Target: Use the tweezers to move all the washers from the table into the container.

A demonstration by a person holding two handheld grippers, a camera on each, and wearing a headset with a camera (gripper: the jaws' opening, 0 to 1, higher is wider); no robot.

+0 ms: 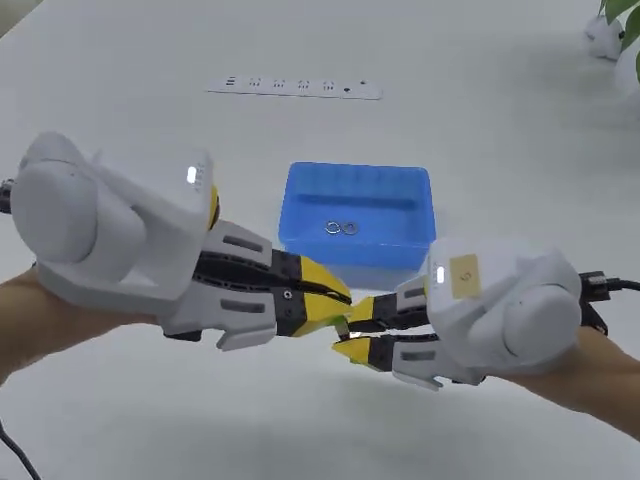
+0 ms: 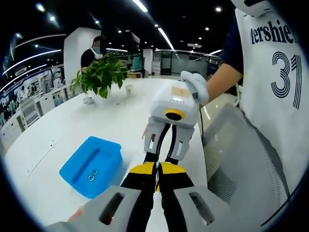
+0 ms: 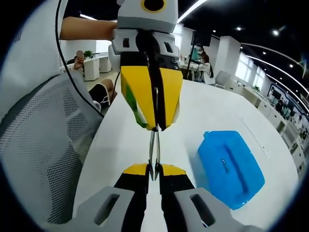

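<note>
While they meet tip to tip just on our side of the container (image 1: 300, 200), the left gripper (image 1: 338, 305) and right gripper (image 1: 350, 328) each pinch an end of the tweezers (image 3: 154, 150). Two washers (image 1: 341, 228) lie side by side inside the container.

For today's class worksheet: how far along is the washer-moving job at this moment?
Done: two washers lie in the blue container. In hand: the tweezers, held by left gripper and right gripper together. Left: whether more washers remain outside, I cannot tell.
</note>
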